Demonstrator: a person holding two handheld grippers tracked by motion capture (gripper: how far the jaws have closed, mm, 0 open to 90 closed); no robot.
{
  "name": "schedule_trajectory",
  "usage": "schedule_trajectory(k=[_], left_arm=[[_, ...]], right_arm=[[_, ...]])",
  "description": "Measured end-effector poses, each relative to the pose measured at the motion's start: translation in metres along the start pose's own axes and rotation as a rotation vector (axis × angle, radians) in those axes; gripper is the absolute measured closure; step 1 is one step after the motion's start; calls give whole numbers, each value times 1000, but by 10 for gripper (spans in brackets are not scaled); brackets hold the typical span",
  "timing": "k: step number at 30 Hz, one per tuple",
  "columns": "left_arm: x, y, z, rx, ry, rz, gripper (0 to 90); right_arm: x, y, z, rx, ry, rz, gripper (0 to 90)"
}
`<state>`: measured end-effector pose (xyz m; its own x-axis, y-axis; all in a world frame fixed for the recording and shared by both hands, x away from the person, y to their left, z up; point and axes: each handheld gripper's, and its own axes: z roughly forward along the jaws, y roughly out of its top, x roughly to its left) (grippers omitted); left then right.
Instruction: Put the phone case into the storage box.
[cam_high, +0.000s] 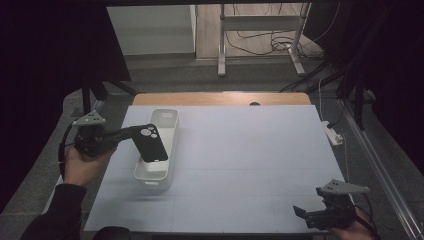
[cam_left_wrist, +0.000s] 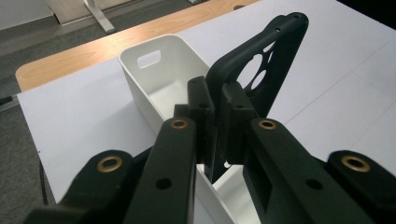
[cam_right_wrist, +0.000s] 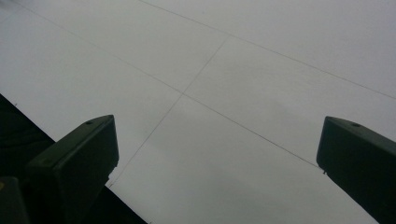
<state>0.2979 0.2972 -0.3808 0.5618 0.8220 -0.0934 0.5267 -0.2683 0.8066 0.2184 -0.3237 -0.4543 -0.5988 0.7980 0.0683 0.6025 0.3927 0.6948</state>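
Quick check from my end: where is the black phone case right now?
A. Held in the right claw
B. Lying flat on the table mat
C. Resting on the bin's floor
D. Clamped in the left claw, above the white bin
D: the left claw is shut on the edge of the black phone case, which hangs over the open white bin, while the right claw stands open over the bare mat.

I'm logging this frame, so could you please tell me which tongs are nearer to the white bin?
Left. The left tongs hold a black phone case right over the white bin. The right tongs sit open at the table's near right corner, far away.
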Motion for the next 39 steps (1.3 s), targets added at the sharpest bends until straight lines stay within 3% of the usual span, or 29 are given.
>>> schedule_trajectory(k=[39], left_arm=[[31,20,65,28,41,-17,840]], right_arm=[[-1,0,0,6,7,0,0]])
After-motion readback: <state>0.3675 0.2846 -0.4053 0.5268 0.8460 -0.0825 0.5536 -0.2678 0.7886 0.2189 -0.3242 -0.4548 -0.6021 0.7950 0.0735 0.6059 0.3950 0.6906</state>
